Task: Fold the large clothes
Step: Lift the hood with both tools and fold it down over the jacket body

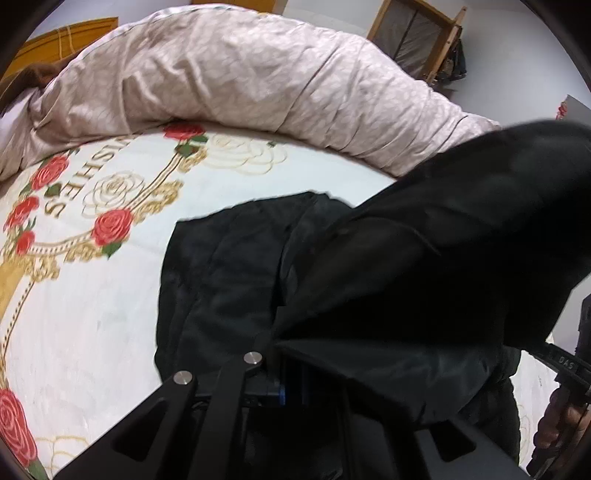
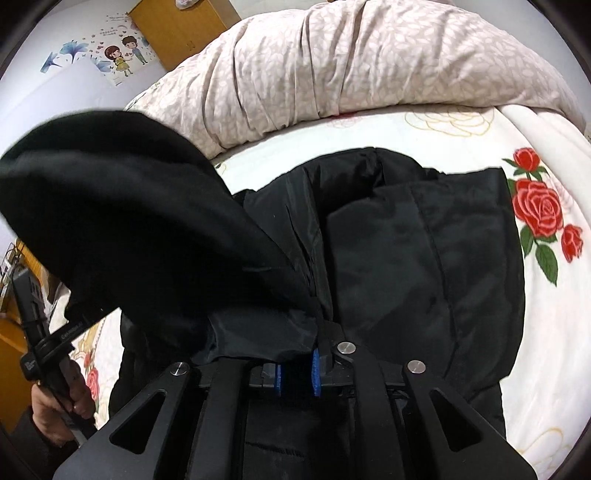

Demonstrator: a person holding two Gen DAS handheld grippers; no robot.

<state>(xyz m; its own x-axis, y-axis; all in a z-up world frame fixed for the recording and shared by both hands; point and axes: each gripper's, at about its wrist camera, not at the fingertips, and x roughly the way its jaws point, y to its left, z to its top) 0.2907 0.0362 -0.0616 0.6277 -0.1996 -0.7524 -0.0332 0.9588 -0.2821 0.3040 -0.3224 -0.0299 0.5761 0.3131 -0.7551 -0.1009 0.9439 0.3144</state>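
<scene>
Coat hem lifted in both grippers over a rose-printed bed.

Black padded coat [image 2: 424, 258] spread on white rose-print bedspread [image 1: 92, 314], smooth matte shell, quilted seams, lower edge raised into a dark fold arching between the two tools. Left gripper [image 1: 275, 354] clenched on that fabric, one blue pad [image 1: 281, 395] just visible under the cloth. Right gripper [image 2: 297, 373] likewise clamped on the coat's thin glossy lining, blue pads [image 2: 316, 371] close together with cloth pinched between. Pale pink duvet [image 1: 221, 85], crinkled and leaf-patterned, heaped in a long roll along the far side of the bed, touching the bedspread. Wooden-framed rack [image 1: 417, 33] against the wall beyond. Cartoon couple sticker [image 2: 122, 59] on the lilac wall, beside an orange-brown wooden cabinet [image 2: 181, 29].
</scene>
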